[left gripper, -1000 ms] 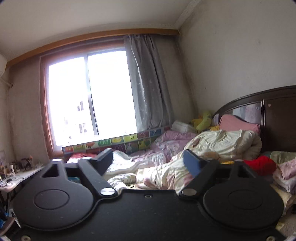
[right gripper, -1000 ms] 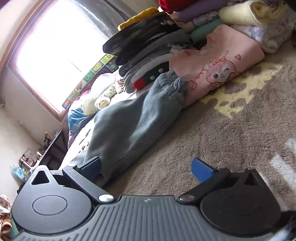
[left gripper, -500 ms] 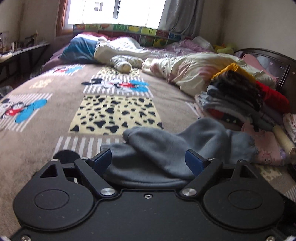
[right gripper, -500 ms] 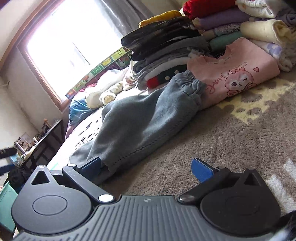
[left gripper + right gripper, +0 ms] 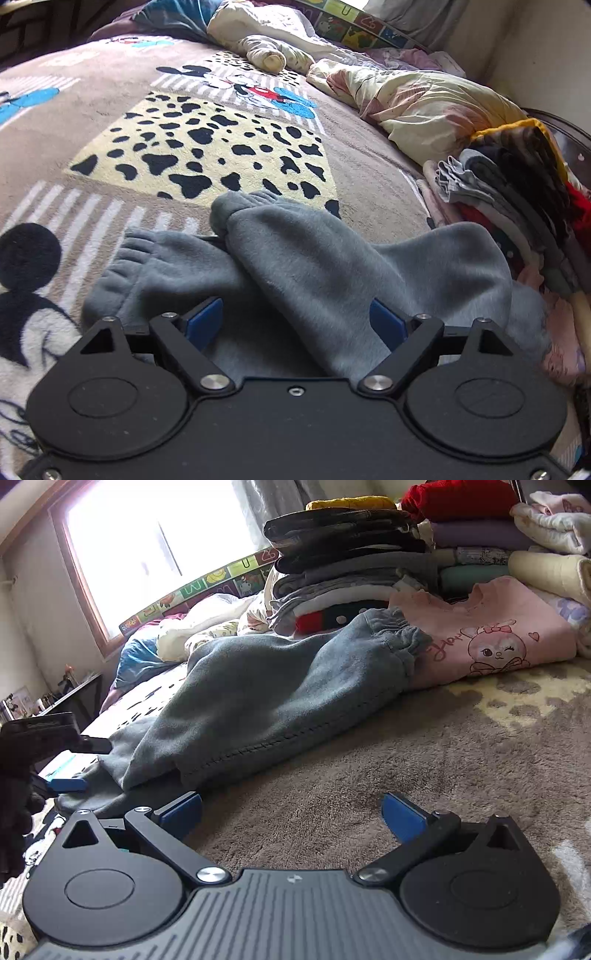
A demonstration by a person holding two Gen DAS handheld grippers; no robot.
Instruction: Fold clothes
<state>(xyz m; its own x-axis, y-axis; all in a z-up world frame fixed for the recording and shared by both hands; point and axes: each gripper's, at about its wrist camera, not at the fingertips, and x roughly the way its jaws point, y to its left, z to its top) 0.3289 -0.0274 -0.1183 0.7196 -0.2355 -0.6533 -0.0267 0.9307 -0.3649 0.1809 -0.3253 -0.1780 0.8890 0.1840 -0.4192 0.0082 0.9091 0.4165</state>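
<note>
I see the grey trousers [image 5: 295, 266] lying across the bed blanket [image 5: 110, 122], waistband touching the pink sweatshirt [image 5: 491, 631] beside the folded stacks [image 5: 347, 568]. My left hand-held gripper [image 5: 295, 325] is released, jaws spread around the cuffs. My right hand-held gripper [image 5: 291, 812] is released, one pad touching the trouser hem.
</note>
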